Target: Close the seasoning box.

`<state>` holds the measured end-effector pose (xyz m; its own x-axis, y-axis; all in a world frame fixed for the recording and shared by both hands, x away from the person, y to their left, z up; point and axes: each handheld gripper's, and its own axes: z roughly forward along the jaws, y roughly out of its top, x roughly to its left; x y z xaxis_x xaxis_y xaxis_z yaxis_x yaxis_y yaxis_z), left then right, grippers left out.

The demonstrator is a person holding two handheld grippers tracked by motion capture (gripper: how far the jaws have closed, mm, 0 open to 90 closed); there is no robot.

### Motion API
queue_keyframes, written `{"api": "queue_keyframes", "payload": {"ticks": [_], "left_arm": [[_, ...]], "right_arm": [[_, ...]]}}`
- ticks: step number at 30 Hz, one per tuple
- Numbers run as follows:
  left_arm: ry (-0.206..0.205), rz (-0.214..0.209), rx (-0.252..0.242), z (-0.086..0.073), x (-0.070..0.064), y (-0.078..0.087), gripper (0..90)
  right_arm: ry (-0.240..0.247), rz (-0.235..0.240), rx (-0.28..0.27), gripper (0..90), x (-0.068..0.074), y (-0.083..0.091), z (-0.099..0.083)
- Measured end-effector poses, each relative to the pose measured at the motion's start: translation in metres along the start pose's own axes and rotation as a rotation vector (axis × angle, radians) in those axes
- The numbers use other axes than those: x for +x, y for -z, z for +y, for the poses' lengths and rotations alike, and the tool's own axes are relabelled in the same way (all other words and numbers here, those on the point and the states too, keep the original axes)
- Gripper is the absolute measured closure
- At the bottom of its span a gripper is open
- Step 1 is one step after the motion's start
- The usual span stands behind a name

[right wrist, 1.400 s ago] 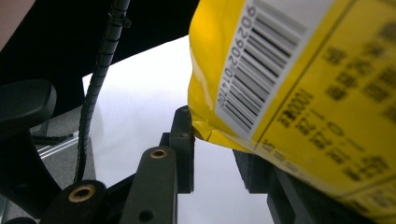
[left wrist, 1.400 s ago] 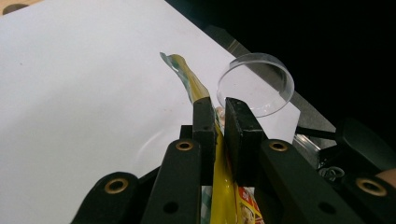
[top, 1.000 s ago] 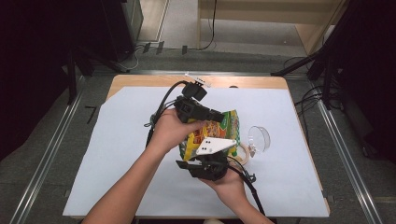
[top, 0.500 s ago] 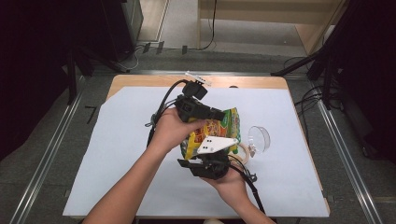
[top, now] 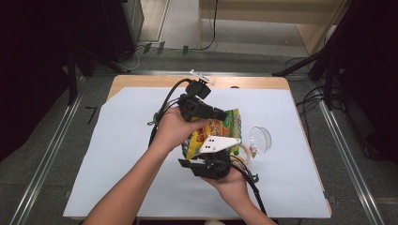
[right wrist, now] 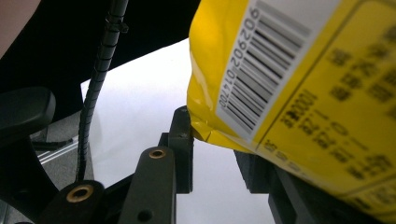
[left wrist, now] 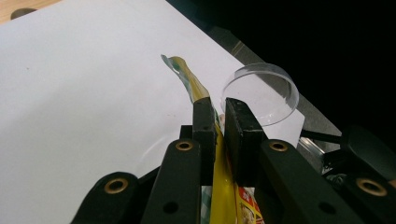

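A yellow snack bag point(top: 226, 123) is held up above the white sheet between both hands. My left gripper point(top: 221, 114) comes in from the left and is shut on the bag's top edge. In the left gripper view the two jaws point(left wrist: 217, 108) press the thin yellow edge point(left wrist: 189, 80) flat. My right gripper point(top: 207, 151), with its white three-cornered plate, sits below the bag. In the right gripper view its jaws point(right wrist: 215, 145) stand apart with white sheet showing between them. The barcode corner of the bag point(right wrist: 299, 93) hangs over the right jaw.
A clear plastic cup point(top: 260, 139) lies on its side right of the bag, with its rim point(left wrist: 261, 88) showing past my left jaws. A pale ring point(top: 243, 151) lies beside it. The white sheet point(top: 117, 140) covers the wooden table point(top: 141, 81). A black cable point(right wrist: 100, 74) hangs nearby.
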<state>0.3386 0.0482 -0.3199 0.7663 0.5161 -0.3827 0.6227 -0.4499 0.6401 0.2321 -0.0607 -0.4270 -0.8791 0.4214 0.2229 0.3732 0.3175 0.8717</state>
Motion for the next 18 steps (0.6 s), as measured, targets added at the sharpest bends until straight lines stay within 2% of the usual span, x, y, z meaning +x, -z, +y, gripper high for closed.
{"api": "queue_keyframes", "payload": {"ticks": [4, 8, 18], "left_arm": [[0.004, -0.005, -0.002, 0.0002, -0.0008, 0.0013, 83.7], [0.006, -0.003, 0.010, -0.0001, -0.0002, 0.0005, 83.8], [0.003, -0.001, 0.006, -0.0016, 0.0007, 0.0006, 83.5]], "right_arm": [[0.015, -0.006, -0.004, 70.6, 0.0009, 0.0010, 0.0013], [0.011, 0.000, 0.001, 70.7, 0.0010, 0.0004, 0.0021], [0.005, 0.003, -0.004, 70.5, 0.0015, -0.0008, -0.0001]]}}
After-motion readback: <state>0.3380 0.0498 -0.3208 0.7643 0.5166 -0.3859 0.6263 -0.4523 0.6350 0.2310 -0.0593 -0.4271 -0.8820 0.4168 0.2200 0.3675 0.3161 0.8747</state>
